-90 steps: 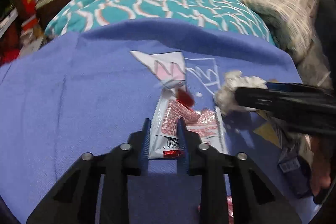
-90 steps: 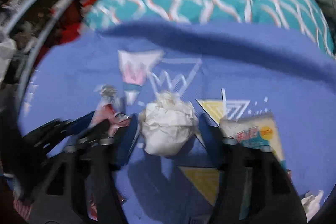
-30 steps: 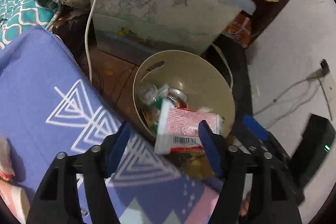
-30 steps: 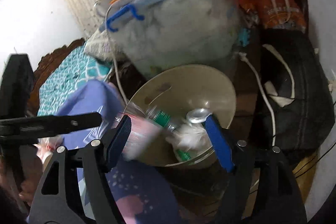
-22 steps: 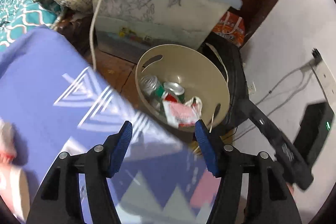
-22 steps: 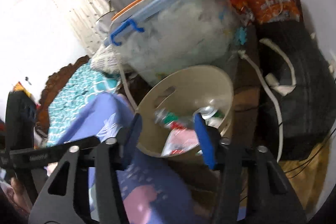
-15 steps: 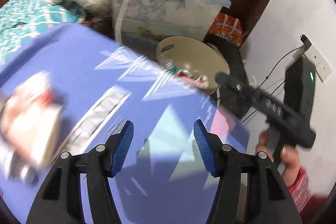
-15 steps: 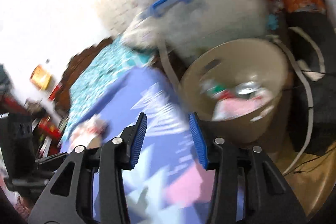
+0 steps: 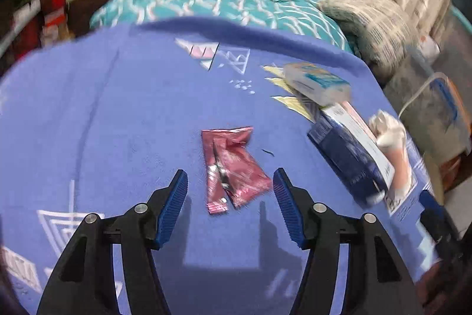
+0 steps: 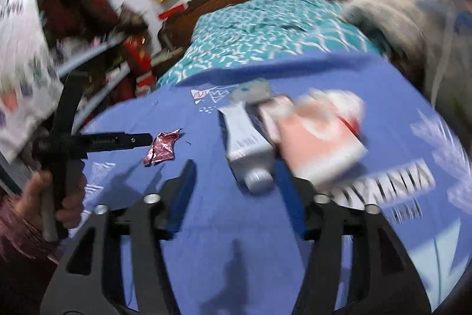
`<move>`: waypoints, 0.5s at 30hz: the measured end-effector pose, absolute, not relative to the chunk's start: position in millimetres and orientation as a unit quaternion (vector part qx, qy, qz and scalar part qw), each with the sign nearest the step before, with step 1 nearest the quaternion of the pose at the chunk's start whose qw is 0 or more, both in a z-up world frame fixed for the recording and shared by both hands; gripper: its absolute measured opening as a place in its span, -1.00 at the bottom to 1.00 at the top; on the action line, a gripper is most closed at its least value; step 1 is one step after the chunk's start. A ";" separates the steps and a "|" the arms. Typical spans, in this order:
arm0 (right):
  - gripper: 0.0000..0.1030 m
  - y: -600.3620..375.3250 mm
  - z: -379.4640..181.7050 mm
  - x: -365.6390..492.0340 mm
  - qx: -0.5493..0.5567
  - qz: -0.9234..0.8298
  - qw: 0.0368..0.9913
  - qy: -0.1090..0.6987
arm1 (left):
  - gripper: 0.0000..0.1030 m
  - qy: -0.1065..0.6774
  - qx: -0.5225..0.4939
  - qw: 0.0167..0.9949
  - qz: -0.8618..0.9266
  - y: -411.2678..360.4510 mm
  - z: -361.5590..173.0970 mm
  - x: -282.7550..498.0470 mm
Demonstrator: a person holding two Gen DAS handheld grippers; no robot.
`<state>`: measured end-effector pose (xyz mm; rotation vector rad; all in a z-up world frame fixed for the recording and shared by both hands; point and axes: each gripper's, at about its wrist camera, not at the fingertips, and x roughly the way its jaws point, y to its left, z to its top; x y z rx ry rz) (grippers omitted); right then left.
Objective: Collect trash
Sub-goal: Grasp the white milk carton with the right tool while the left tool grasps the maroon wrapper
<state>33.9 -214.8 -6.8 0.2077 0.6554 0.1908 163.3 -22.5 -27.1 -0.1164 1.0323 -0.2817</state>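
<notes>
Left wrist view. Your left gripper [image 9: 230, 191] is back over the purple blanket [image 9: 103, 114], fingers spread wide and empty; a second ago it hung over the beige bin, where the red-and-white packet dropped in. That item is done. Next entry: a crumpled red foil wrapper [image 9: 231, 164], flat on the blanket, lined up between your fingertips and just ahead of them, not touched. To the right lie a dark blue box [image 9: 348, 155], a pale carton [image 9: 315, 81] beyond it and a white crumpled wad [image 9: 386, 127] at the blanket's edge.

Right wrist view. Blurred by motion. Your right gripper [image 10: 233, 191] is also released and carries nothing; its tissue ball went to the bin too. A grey-white tube [image 10: 246, 143] lies between its fingertips, cap toward you, with a pink-and-white box [image 10: 321, 143] beside it. The foil wrapper [image 10: 162, 148] shows at left, just off the left gripper's [image 10: 141, 139] tip. The bin is out of view in both; judged, several pieces remain to collect.
</notes>
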 end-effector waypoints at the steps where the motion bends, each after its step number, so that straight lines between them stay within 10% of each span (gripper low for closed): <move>1: 0.22 -207.4 -6.4 43.6 0.079 0.088 0.940 0.321 | 0.24 0.498 -0.061 0.855 -0.135 -23.3 -31.1 168.5; 7: 0.24 -194.1 -21.8 106.6 0.001 0.056 0.929 0.365 | 0.28 0.495 -0.035 0.859 -0.128 -36.6 -51.9 178.4; 12: 0.11 -204.2 -48.9 106.5 0.033 0.045 0.910 0.410 | -0.70 0.483 -0.008 0.864 -0.141 -44.2 -54.4 166.6; 15: 0.11 -199.7 -41.5 75.8 0.087 0.072 0.913 0.393 | -0.79 0.485 -0.025 0.857 -0.173 -41.0 -49.4 149.8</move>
